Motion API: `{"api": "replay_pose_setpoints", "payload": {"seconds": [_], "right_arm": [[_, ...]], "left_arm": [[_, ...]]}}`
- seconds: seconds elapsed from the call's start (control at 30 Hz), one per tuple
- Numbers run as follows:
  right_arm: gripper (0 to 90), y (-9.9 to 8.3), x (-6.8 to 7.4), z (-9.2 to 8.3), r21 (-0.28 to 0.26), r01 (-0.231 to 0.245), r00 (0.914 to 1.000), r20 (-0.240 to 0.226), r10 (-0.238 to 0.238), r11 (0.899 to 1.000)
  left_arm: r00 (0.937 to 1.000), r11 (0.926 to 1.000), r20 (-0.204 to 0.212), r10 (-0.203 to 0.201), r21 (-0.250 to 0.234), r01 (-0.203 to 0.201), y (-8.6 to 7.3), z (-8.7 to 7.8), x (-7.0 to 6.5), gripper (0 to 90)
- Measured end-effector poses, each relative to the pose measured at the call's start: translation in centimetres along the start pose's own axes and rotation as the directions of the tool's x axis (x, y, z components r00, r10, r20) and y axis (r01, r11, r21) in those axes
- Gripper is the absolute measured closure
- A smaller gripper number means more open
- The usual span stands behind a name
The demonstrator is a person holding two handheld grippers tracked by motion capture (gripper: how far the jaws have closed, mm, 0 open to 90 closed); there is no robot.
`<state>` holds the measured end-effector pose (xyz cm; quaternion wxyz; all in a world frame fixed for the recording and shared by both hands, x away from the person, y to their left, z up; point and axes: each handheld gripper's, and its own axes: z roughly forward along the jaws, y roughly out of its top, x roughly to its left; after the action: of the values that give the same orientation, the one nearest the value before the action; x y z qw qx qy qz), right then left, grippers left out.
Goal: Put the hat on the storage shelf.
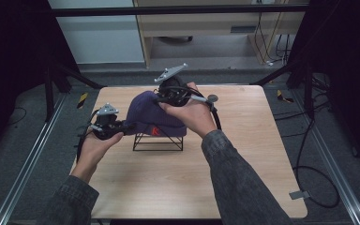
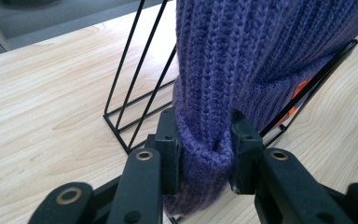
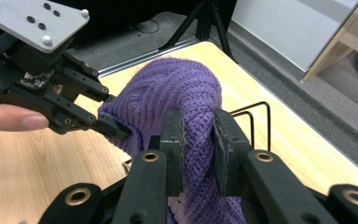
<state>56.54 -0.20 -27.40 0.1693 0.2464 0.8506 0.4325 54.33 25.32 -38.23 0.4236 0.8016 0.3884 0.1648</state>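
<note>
A purple knit hat (image 1: pixel 152 115) is sitting draped over a black wire rack (image 1: pixel 158 141) near the middle of the desk (image 1: pixel 243 154), and a person is working it with both grippers. The hat is looking soft, light and stretchy, the sort of thing that is going to sag and bunch rather than hold a shape, so the thick folded cuff is seeming the safest place to take hold; the looser crown is likely to pull thin.

The left gripper (image 2: pixel 204 144) is clenching a fold of that cuff at the rack's left end, jaws nearly together with the wool squeezed between them. The right gripper (image 3: pixel 198 140) is pinching a ridge of knit higher up, over the top of the rack, its jaws likewise drawn in tight on the fabric. An orange label (image 1: pixel 155 131) is showing on the cuff facing the person; what it reads I cannot quite make out from here.
</note>
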Motion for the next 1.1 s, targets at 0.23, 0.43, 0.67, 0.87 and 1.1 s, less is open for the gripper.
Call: {"api": "replay_pose_setpoints", "payload": {"seconds": [0.23,0.43,0.67,0.87,1.1], "right_arm": [[76.0,-0.3,0.1,0.4,0.014,-0.002,1.0000,-0.008,0.002,1.000],[76.0,-0.7,0.3,0.8,0.034,0.004,0.9999,-0.012,-0.003,0.999],[76.0,-1.2,0.6,1.3,0.042,-0.001,0.9998,-0.021,0.002,0.999],[75.9,-1.5,0.7,1.5,0.048,-0.003,0.9997,-0.025,0.005,0.999],[75.9,-1.7,0.8,1.7,0.054,-0.005,0.9995,-0.030,0.006,0.999]], "left_arm": [[1.0000,0.9999,0.003,0.001,0.011,-0.001,-0.5,0.3,0.2,69.2],[0.9999,0.9999,0.005,-0.011,0.013,0.011,-1.1,0.6,0.3,69.2],[0.9999,0.9996,0.002,-0.015,0.023,0.015,-1.7,0.7,0.6,69.2],[0.9999,0.9995,-0.001,-0.011,0.029,0.011,-1.9,0.8,0.6,69.2],[0.9997,0.9994,0.001,-0.023,0.025,0.023,-2.3,0.9,0.8,69.2]]}}
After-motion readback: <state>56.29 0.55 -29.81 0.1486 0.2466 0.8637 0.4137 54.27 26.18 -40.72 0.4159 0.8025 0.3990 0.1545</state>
